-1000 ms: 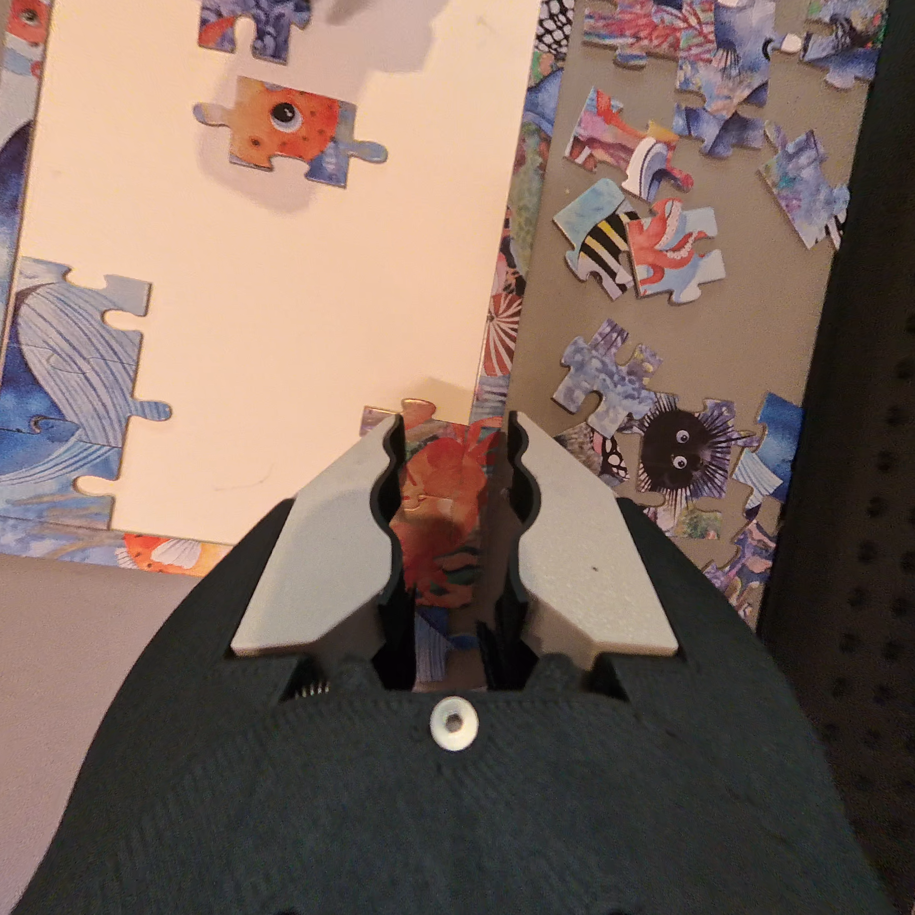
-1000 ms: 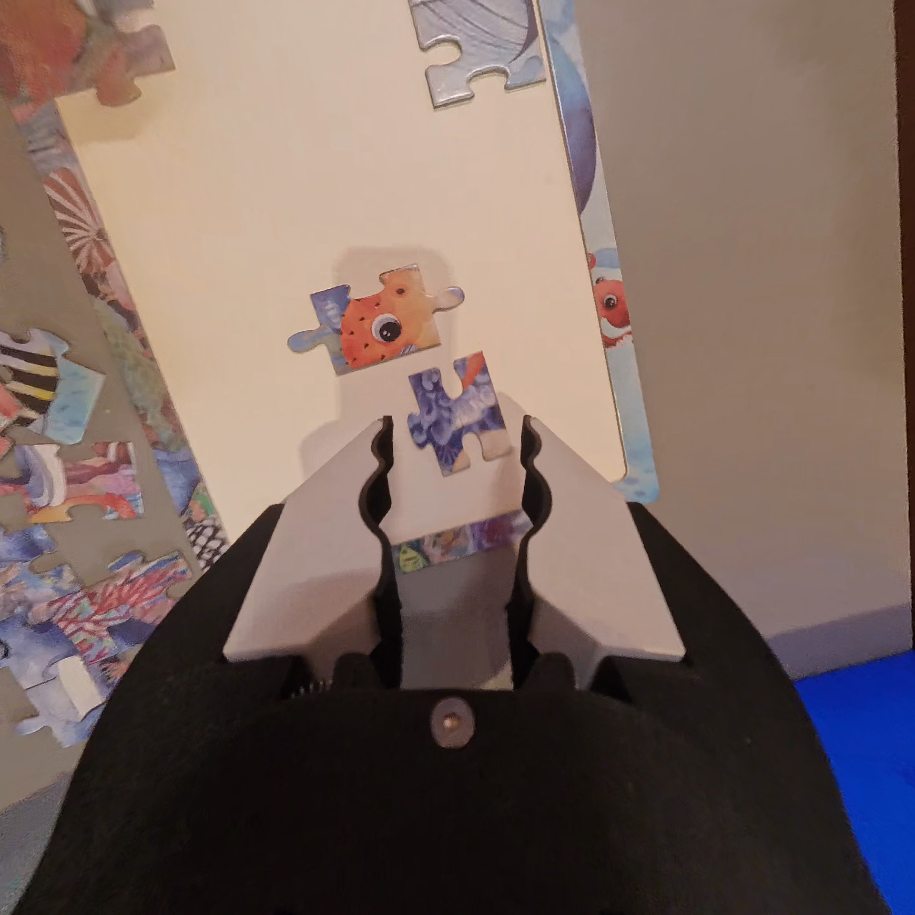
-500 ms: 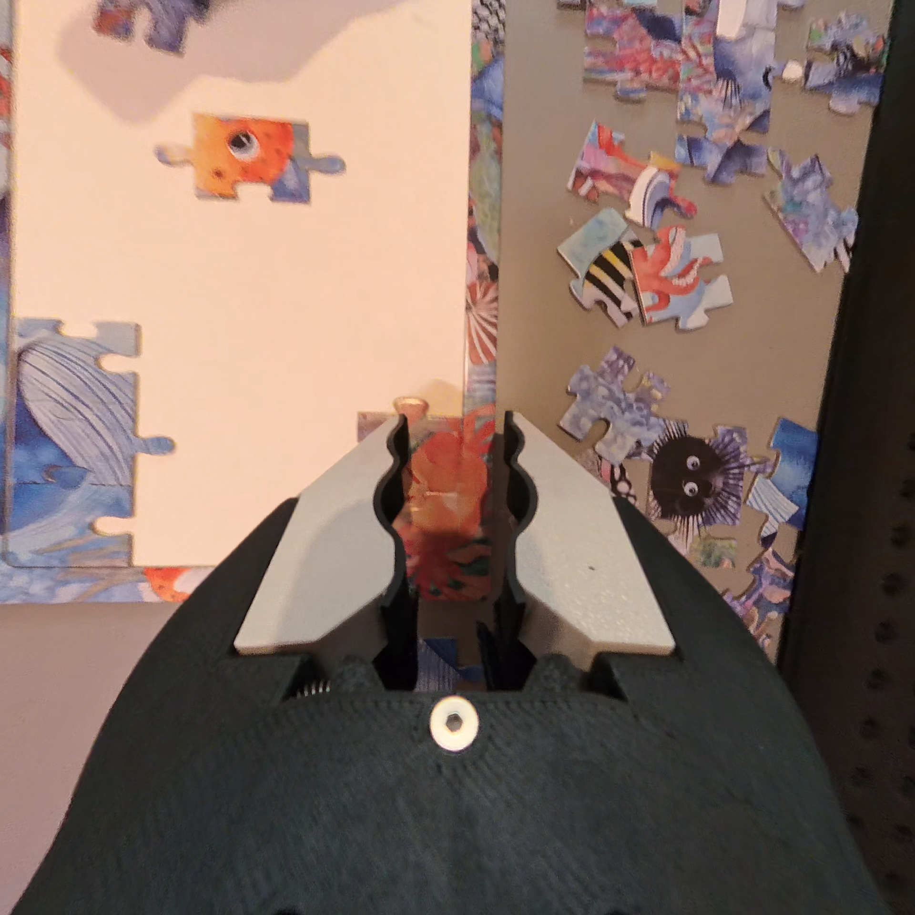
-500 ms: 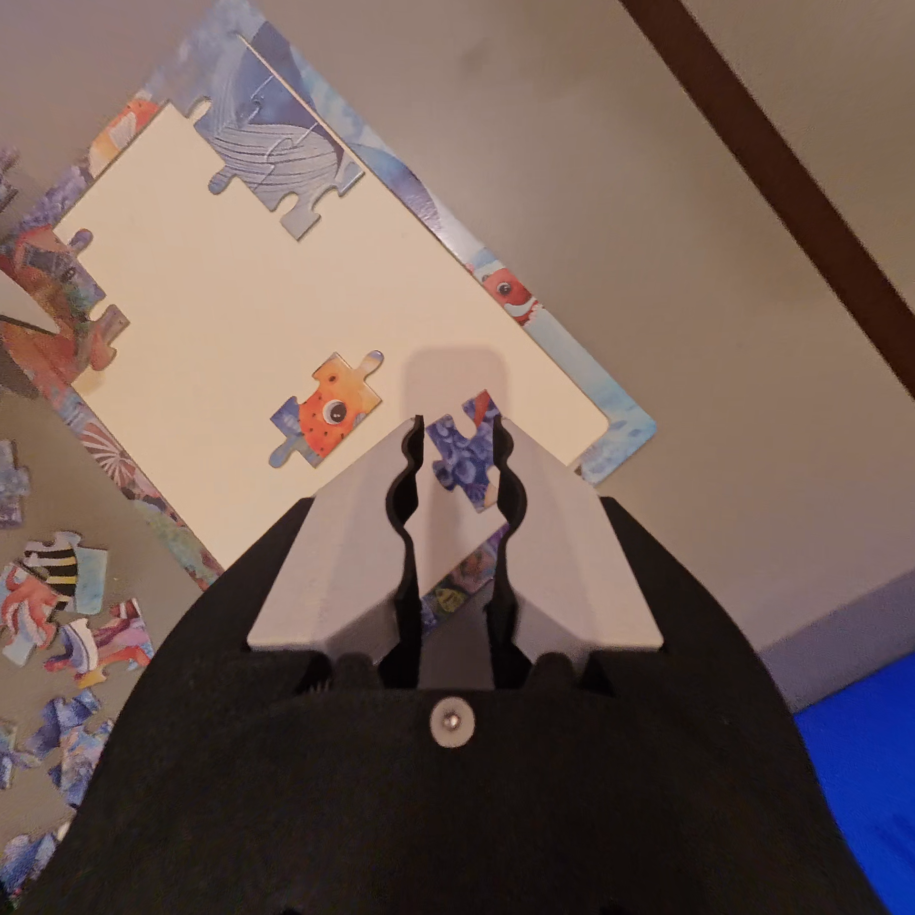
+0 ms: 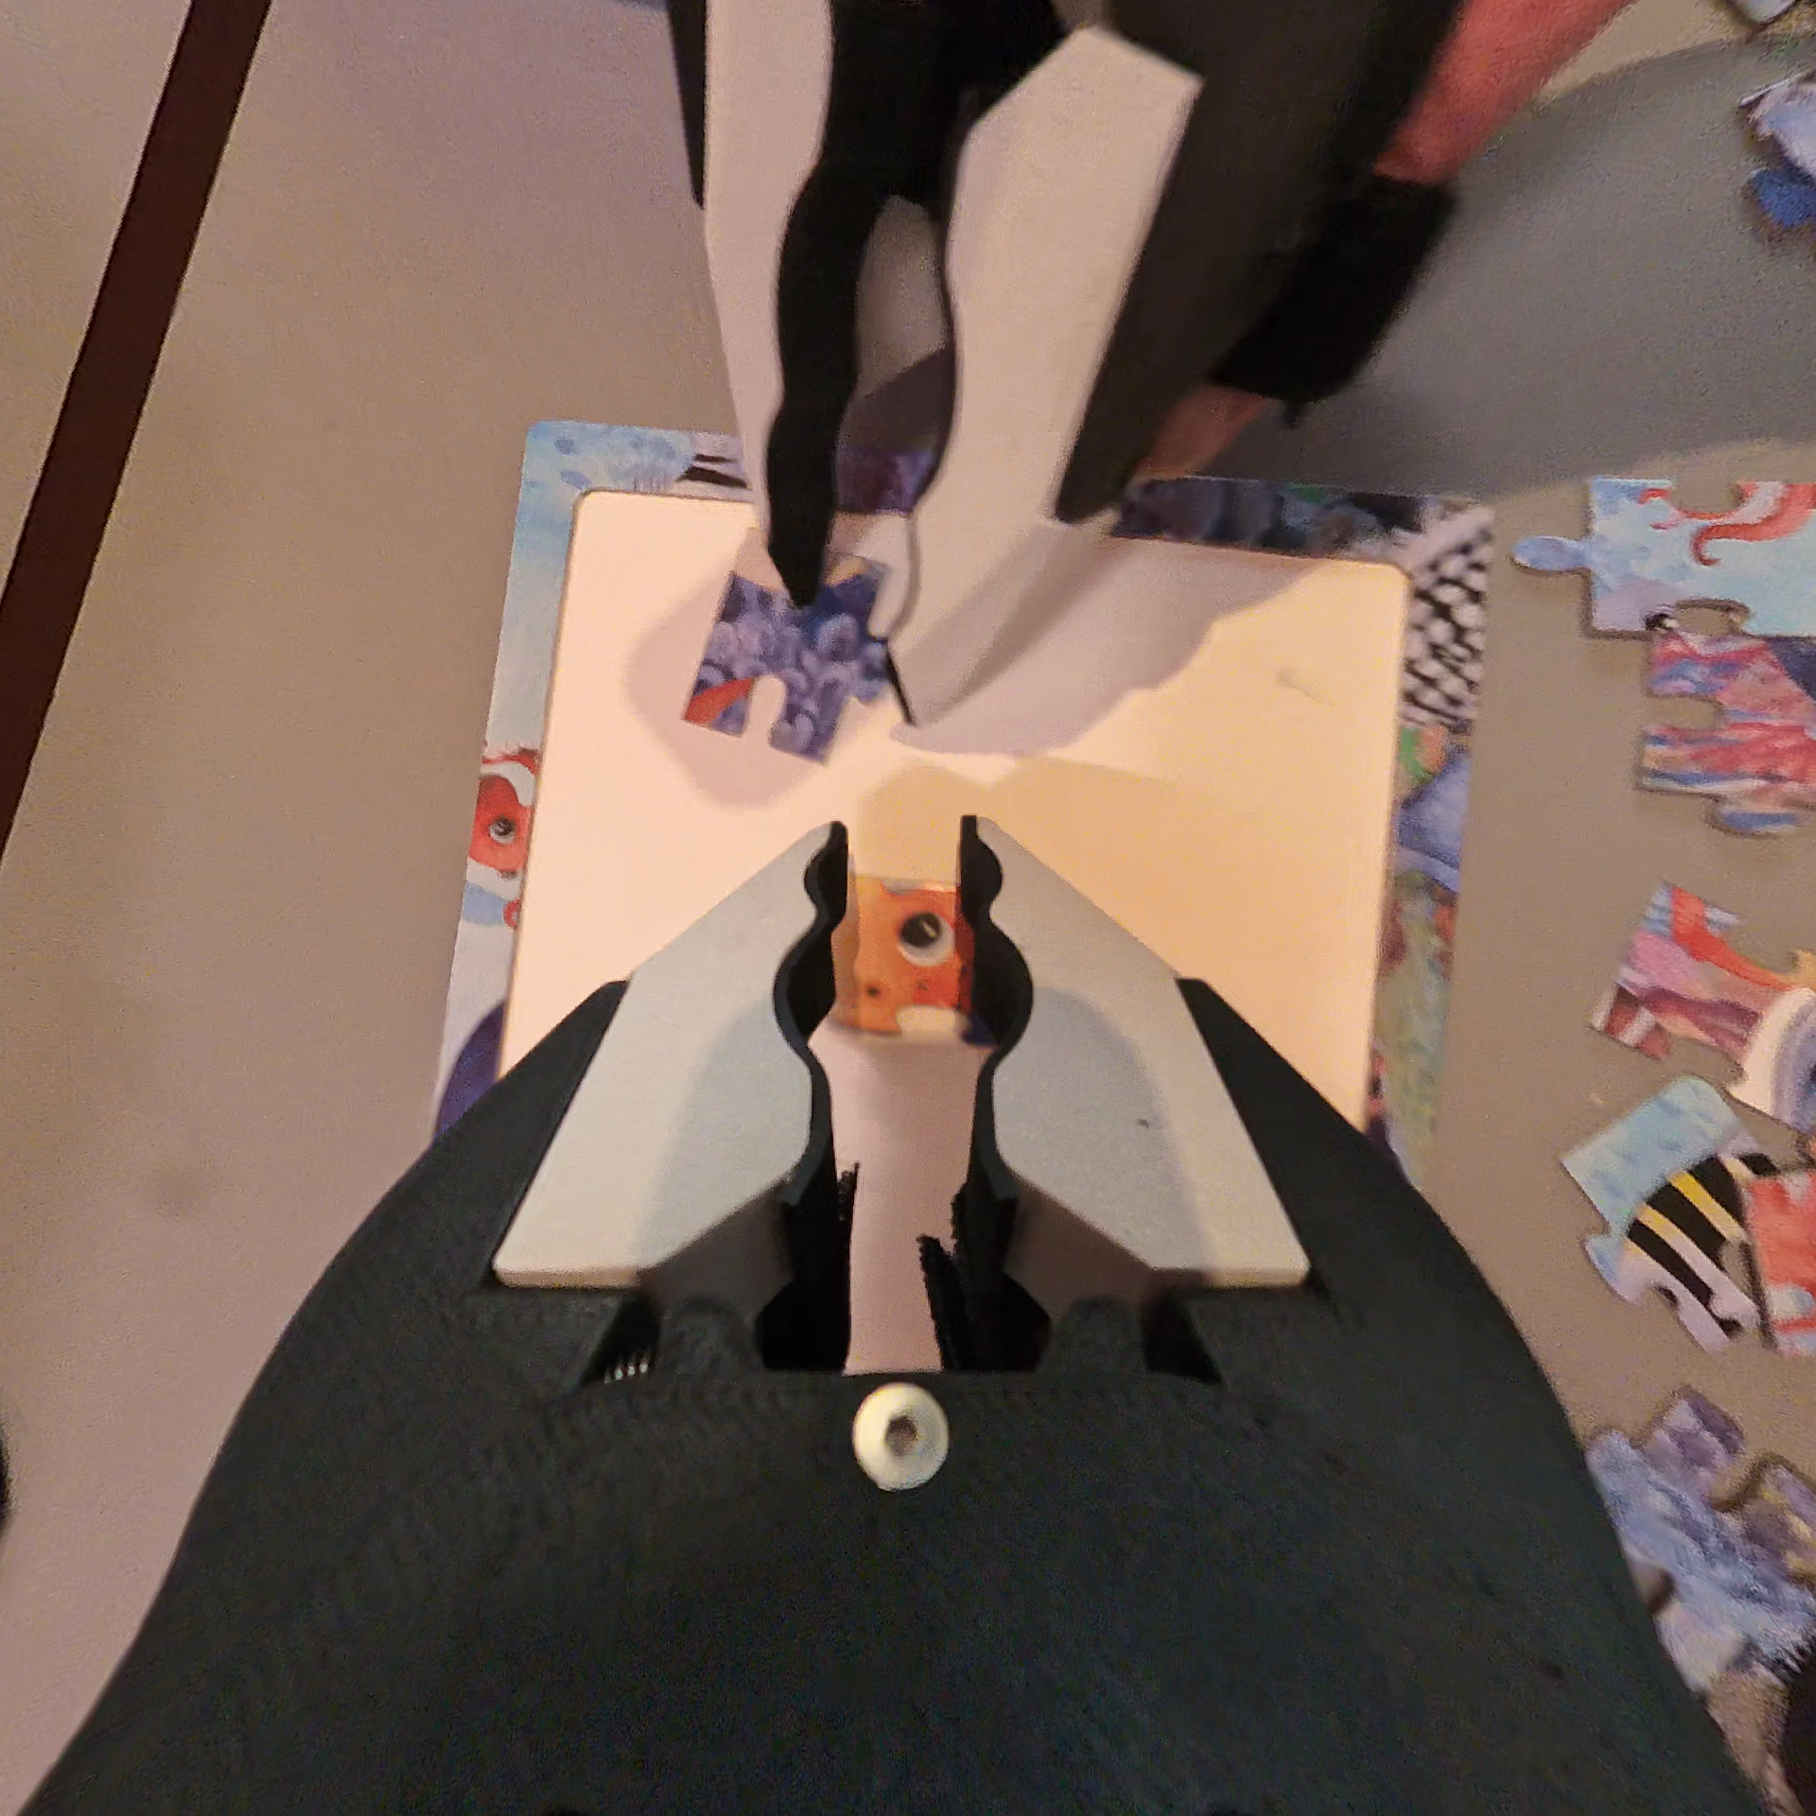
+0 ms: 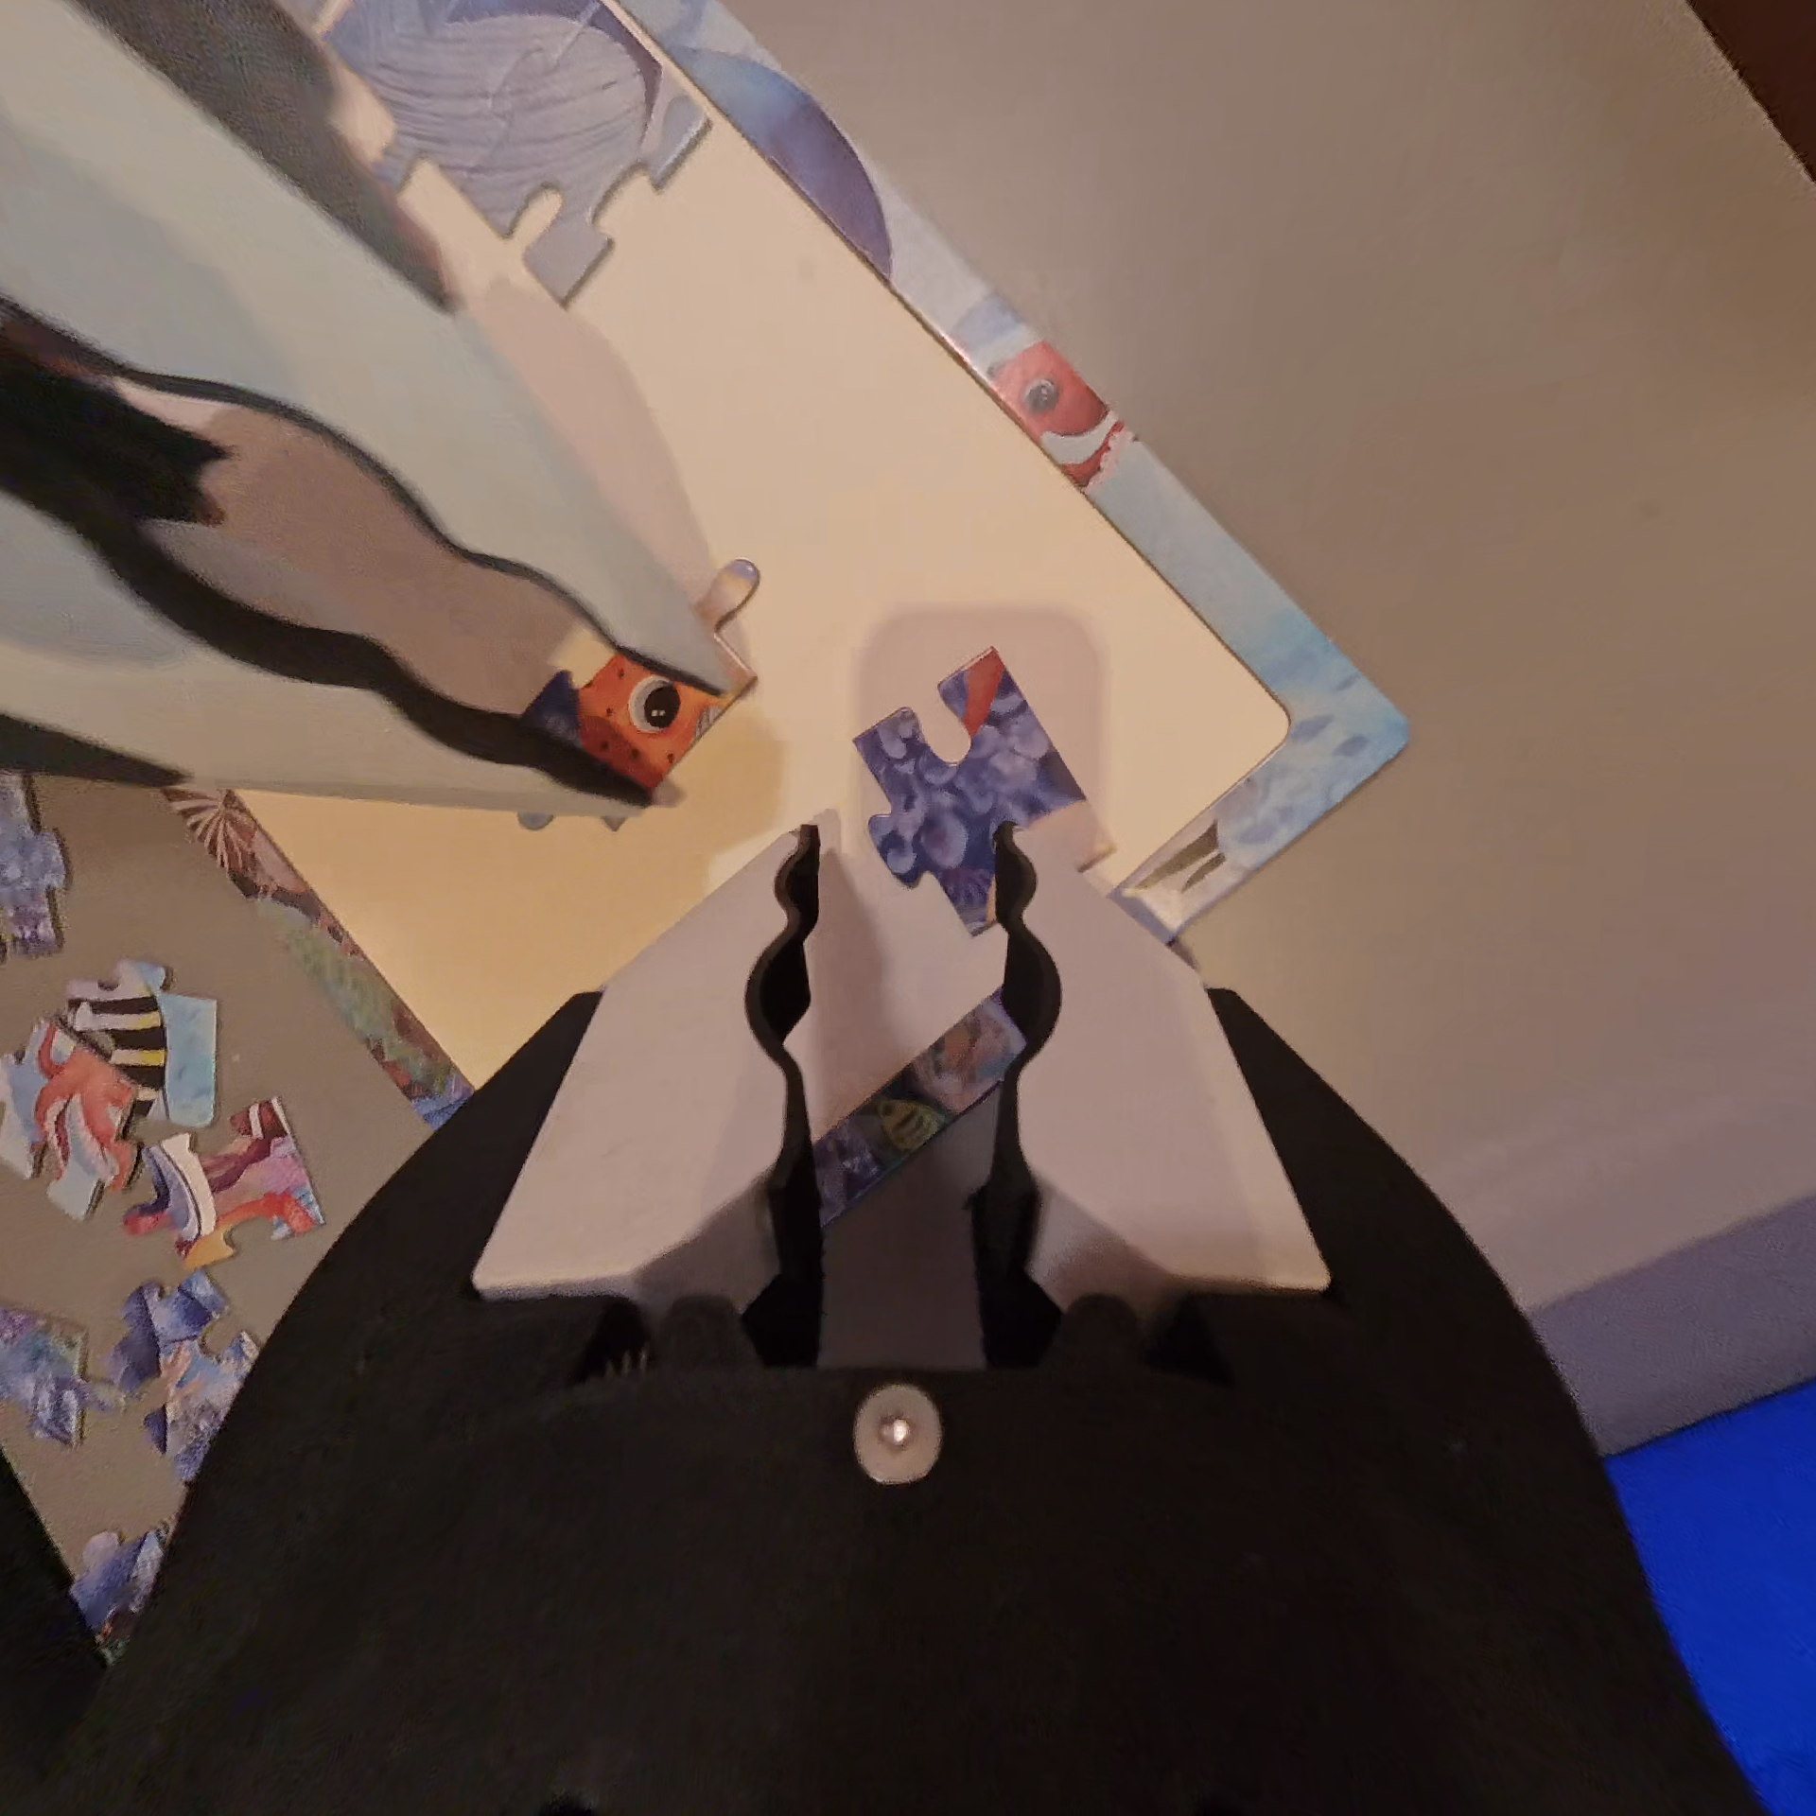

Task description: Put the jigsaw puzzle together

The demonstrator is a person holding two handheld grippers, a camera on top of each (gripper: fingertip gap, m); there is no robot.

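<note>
Left wrist view: my left gripper (image 5: 902, 835) hangs over the cream puzzle tray (image 5: 1228, 884), and the orange fish piece (image 5: 904, 958) lies flat between its fingers, a little back from the tips.
Left jaws: parted to about the width of the piece; I cannot tell whether the pads touch its edges (they look very close on both sides).
Right wrist view: my right gripper (image 6: 904, 835) is spread wide with nothing between the fingers.
Blue piece: the blue coral piece (image 6: 958, 796) lies flat on the tray, just beyond the right finger's tip, off to the right of the gap.
Long axis: the blue piece runs up and away to the right from the jaws, its notched end nearest the tray's corner.
Nearer gripper: the right one for the blue piece, the left for the fish; the two pieces lie near each other but apart.
Turning point: I judge the right jaws must shift right to straddle the blue piece before closing.
Loose pieces: the remaining pieces (image 5: 1710, 1042) wait on the grey table (image 5: 246, 884) beside the tray, well apart from both grippers.
</note>
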